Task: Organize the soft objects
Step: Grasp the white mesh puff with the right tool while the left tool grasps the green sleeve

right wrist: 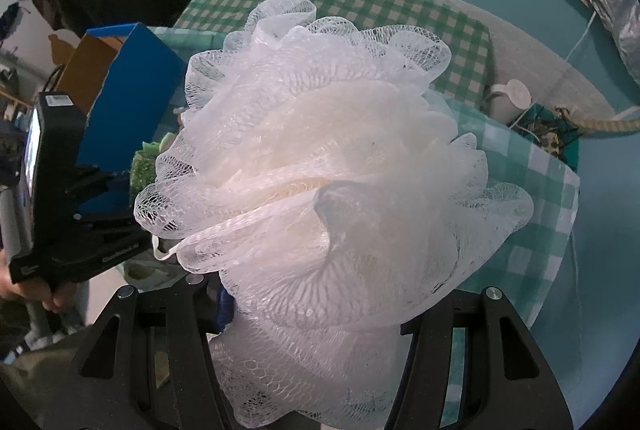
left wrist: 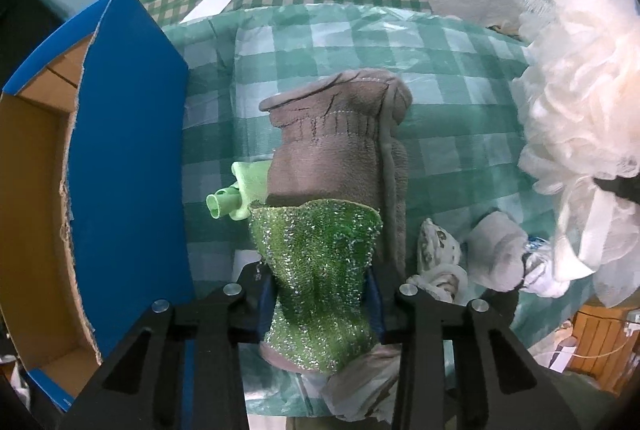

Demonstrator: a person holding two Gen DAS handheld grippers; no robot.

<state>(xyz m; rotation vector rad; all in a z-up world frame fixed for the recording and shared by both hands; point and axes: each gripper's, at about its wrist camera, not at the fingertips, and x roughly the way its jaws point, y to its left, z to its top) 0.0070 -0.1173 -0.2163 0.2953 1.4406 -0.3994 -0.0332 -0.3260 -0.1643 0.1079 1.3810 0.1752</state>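
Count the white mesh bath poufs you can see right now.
1. A single fluffy white mesh bath pouf sits clamped in the right tool, lifted above the green checked tablecloth. Others could be hidden behind it or inside the blue cardboard box.

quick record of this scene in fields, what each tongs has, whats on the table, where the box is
left tongs: closed on the green glitter scrubber
right tongs: holding the white mesh bath pouf
under scrubber: grey fleece glove on the checked tablecloth
also on cloth: light green toy, rolled white socks
box: blue cardboard box, open, left of the pile
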